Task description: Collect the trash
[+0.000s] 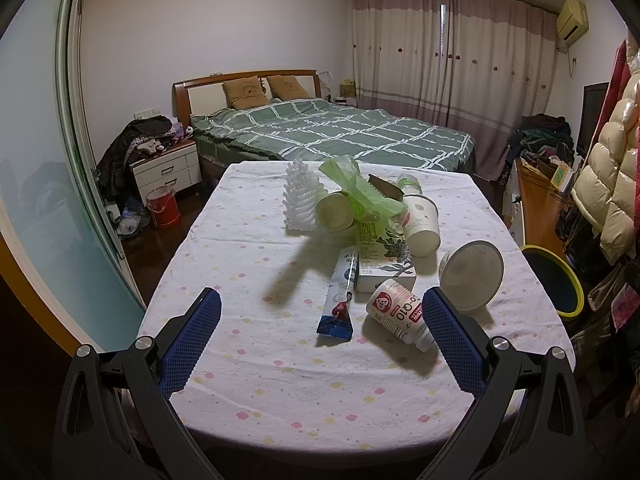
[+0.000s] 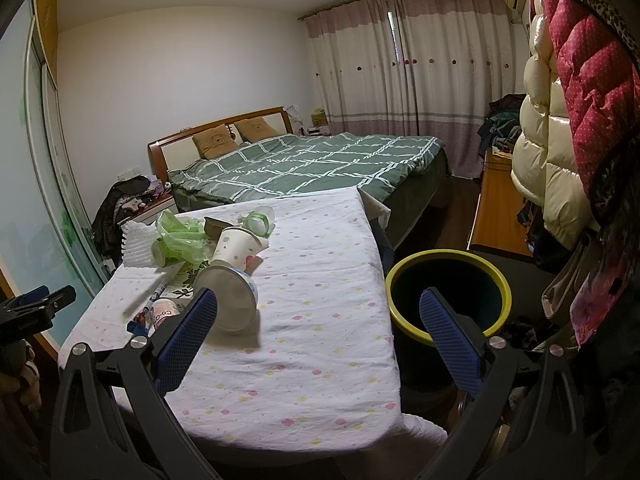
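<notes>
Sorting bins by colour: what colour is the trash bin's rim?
Yellow-green rim, dark inside; clearest in the right wrist view.

Tablecloth (image 1: pixel 248 364): matt woven cloth, lightly creased, printed with small flowers. Bottle (image 1: pixel 400 314): smooth glossy plastic with a paper label. Tube (image 1: pixel 339 300): shiny printed foil or plastic. Carton (image 1: pixel 384 256): matt printed cardboard. Cup (image 1: pixel 420 220): smooth paper. Bag (image 1: pixel 360 192): thin, crinkled translucent plastic. Foam sleeve (image 1: pixel 300 196): white knobbly foam net. Bin (image 2: pixel 448 292): smooth plastic, glossy rim. Gripper pads (image 1: pixel 192 340): rough, dimpled blue rubber.

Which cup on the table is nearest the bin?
The white tub lying on its side with its foil-covered mouth toward the camera; it sits closest to the yellow-rimmed bin, ahead of the flower-print cup.
</notes>
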`<state>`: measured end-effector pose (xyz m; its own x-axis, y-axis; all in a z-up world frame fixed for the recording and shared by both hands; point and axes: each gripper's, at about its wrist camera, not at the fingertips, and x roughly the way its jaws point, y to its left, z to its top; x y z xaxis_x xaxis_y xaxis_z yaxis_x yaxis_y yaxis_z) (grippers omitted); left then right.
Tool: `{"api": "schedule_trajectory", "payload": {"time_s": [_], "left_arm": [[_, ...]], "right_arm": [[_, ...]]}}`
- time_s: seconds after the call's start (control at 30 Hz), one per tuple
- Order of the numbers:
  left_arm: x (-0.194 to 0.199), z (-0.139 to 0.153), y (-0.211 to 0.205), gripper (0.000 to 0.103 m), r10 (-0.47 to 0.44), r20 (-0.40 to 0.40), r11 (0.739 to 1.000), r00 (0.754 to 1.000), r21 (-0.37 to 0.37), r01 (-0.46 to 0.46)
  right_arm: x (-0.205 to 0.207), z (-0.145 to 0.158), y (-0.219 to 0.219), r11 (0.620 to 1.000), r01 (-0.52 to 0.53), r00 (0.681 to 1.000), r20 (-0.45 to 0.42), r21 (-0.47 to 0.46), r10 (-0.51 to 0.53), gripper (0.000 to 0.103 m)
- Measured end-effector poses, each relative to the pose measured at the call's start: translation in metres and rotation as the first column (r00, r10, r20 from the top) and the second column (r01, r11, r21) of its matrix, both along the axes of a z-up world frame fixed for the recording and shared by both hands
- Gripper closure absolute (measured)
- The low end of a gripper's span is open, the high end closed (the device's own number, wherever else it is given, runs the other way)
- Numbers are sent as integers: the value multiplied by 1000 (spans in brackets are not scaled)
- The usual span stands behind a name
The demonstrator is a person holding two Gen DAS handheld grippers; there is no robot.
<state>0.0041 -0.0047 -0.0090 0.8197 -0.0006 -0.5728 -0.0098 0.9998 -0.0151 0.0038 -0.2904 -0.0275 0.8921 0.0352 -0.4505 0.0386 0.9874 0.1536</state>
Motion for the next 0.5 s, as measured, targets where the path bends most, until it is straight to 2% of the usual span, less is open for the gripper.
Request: {"api": "schedule_trajectory", "payload": {"time_s": [0.5], "left_arm": [[1, -1, 1, 4, 4, -2, 1000, 1000, -1, -4]], "right_arm": [[7, -7, 1, 1000, -6, 1000, -20, 7, 6, 6]]}}
